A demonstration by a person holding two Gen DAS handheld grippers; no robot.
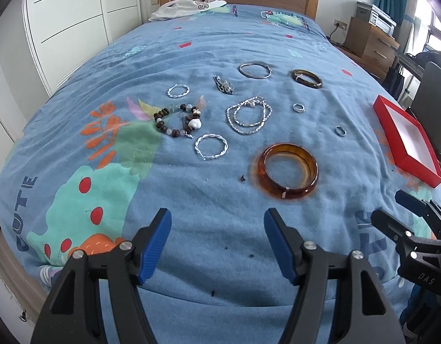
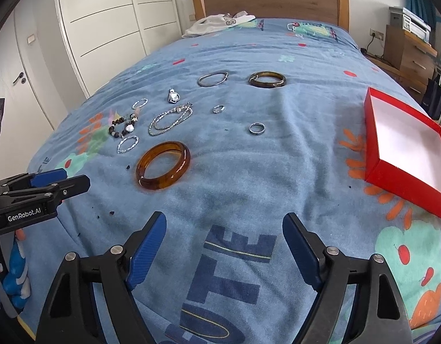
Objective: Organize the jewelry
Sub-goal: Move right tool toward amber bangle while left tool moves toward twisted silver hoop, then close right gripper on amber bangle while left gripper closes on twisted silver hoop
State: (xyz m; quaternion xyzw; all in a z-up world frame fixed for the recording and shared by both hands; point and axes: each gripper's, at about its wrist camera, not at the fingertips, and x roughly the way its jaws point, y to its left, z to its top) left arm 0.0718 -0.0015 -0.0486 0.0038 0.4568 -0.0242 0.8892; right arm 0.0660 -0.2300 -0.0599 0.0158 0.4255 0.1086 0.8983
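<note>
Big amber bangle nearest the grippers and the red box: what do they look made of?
Wide translucent amber bangle: likely resin or plastic, glossy; light passes through and tints the blue bedspread around it. Shallow red box: looks like cardboard, matte red walls, plain white inside, thin straight edges.

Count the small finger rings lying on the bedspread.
2. One silver ring lies right of the chain necklace; the other ring lies nearer the camera, toward the red box. None looks hidden.
</note>
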